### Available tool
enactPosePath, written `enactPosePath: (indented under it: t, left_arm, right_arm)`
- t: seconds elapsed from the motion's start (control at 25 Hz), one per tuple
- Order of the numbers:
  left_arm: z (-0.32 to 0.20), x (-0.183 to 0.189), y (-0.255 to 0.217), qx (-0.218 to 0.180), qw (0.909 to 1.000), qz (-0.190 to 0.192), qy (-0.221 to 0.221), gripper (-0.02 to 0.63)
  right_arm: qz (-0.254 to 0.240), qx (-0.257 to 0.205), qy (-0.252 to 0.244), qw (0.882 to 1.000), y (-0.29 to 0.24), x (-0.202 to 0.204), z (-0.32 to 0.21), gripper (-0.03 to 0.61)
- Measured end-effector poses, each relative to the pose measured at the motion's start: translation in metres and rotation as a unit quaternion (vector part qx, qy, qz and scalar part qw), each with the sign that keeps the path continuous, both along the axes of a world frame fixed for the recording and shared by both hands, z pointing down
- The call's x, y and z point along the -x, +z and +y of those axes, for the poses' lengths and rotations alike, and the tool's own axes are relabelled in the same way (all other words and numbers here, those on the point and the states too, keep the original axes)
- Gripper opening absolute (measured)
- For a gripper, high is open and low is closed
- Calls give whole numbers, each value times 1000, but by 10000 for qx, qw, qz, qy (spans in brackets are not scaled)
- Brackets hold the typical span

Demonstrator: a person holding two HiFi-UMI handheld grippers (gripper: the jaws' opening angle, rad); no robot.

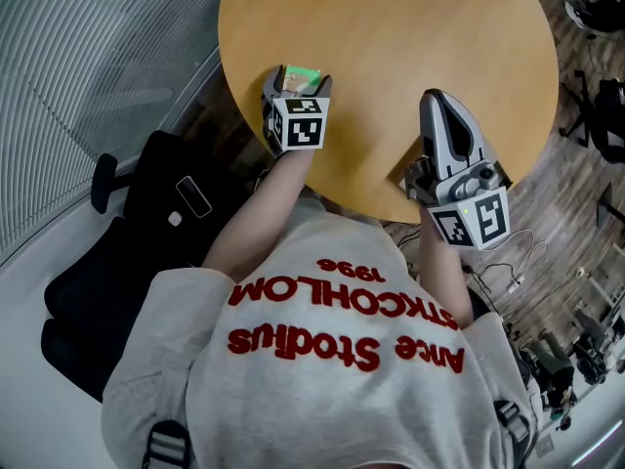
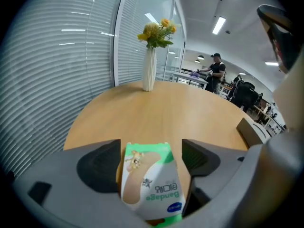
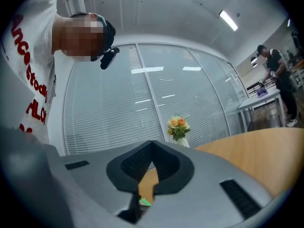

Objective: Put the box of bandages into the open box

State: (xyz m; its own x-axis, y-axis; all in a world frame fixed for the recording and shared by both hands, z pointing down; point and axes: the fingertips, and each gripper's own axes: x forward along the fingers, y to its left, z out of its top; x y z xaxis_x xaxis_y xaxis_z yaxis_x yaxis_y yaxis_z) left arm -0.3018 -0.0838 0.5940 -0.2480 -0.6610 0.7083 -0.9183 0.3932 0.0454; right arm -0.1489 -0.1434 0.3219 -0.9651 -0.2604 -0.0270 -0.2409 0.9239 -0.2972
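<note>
The box of bandages [image 2: 152,184], white and green with a plaster drawn on it, lies on the round wooden table [image 1: 410,37] between the jaws of my left gripper [image 2: 151,158]. Those jaws stand wide, and I see no pad pressing on the box. In the head view the box [image 1: 305,72] peeks out just beyond the left gripper [image 1: 298,86], near the table's left front edge. My right gripper [image 1: 441,101] rests at the table's front right edge, shut and empty [image 3: 152,146]. No open box is clearly in view.
A white vase of yellow flowers [image 2: 149,70] stands at the table's far side. A dark boxy thing [image 2: 251,131] sits at the table's right. A black office chair [image 1: 127,233] stands left of me. A person [image 2: 216,70] works at a bench far behind.
</note>
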Motion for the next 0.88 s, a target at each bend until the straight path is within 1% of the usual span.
enactPosePath:
  t: [0.2, 0.4, 0.6, 0.72, 0.76, 0.8, 0.88]
  left_arm:
    - [9, 1, 22, 263, 9991, 204, -256, 390]
    - [8, 4, 24, 284, 9986, 146, -412, 390]
    - [4, 3, 22, 400, 9985, 124, -361, 390]
    - [1, 9, 22, 464, 9982, 119, -372, 390]
    - [0, 11, 22, 458, 9981, 148, -391, 382]
    - [0, 11, 21, 419, 9982, 193, -388, 361]
    - [-1, 12, 15, 187, 9988, 293, -354, 357]
  right_arm:
    - [8, 0, -2, 10000, 3, 0, 0, 0]
    - [21, 8, -21, 10000, 4, -5, -1, 0]
    - [74, -2, -52, 10000, 3, -11, -1, 0]
    - [58, 5, -62, 10000, 3, -13, -1, 0]
    - [47, 3, -61, 10000, 3, -14, 0, 0]
    - [35, 1, -61, 10000, 3, -15, 0, 0]
    - [10, -7, -67, 10000, 2, -18, 1, 0]
